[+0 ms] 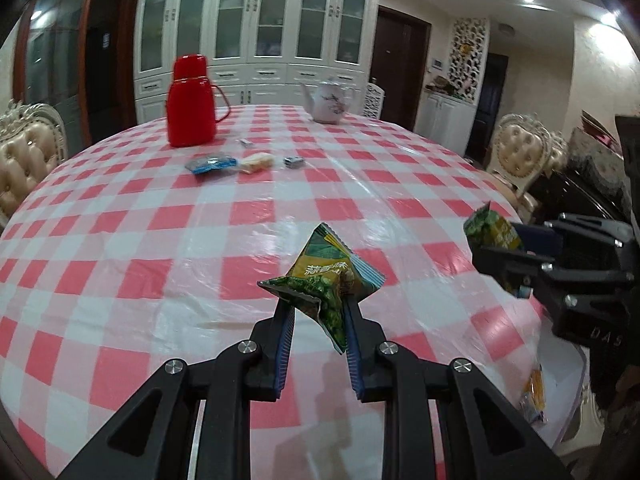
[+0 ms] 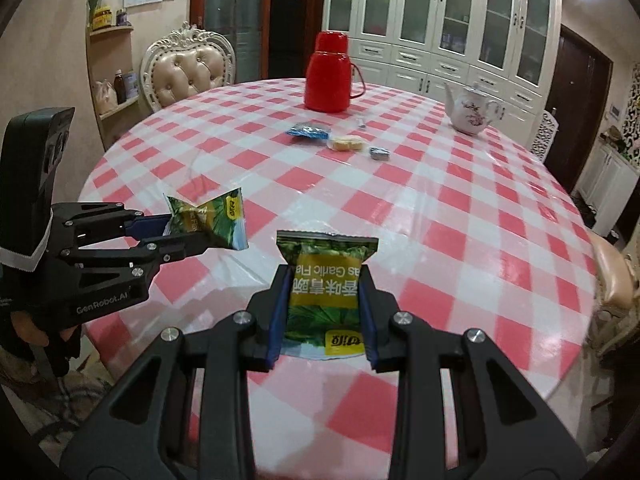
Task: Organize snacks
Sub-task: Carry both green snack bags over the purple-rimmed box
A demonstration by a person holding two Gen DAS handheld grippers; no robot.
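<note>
Each gripper holds a green and yellow snack packet above the red-checked table [image 1: 160, 248]. My left gripper [image 1: 318, 304] is shut on a crumpled packet [image 1: 324, 276], also seen from the right wrist as packet [image 2: 212, 220] in the left gripper [image 2: 188, 236]. My right gripper [image 2: 324, 280] is shut on a flat packet [image 2: 326, 280] held between its blue pads; from the left wrist this packet [image 1: 494, 232] shows at the right in the right gripper [image 1: 500, 252]. Far across the table lie a blue packet [image 1: 210, 164], a yellow snack [image 1: 256, 162] and a small grey-blue packet [image 1: 294, 161].
A red thermos [image 1: 190, 102] and a white teapot [image 1: 330, 100] stand at the table's far side. A tiny wrapped piece [image 1: 245, 143] lies near the thermos. Another snack wrapper [image 1: 534, 394] rests at the table's right edge. Padded chairs [image 2: 186, 70] surround the table.
</note>
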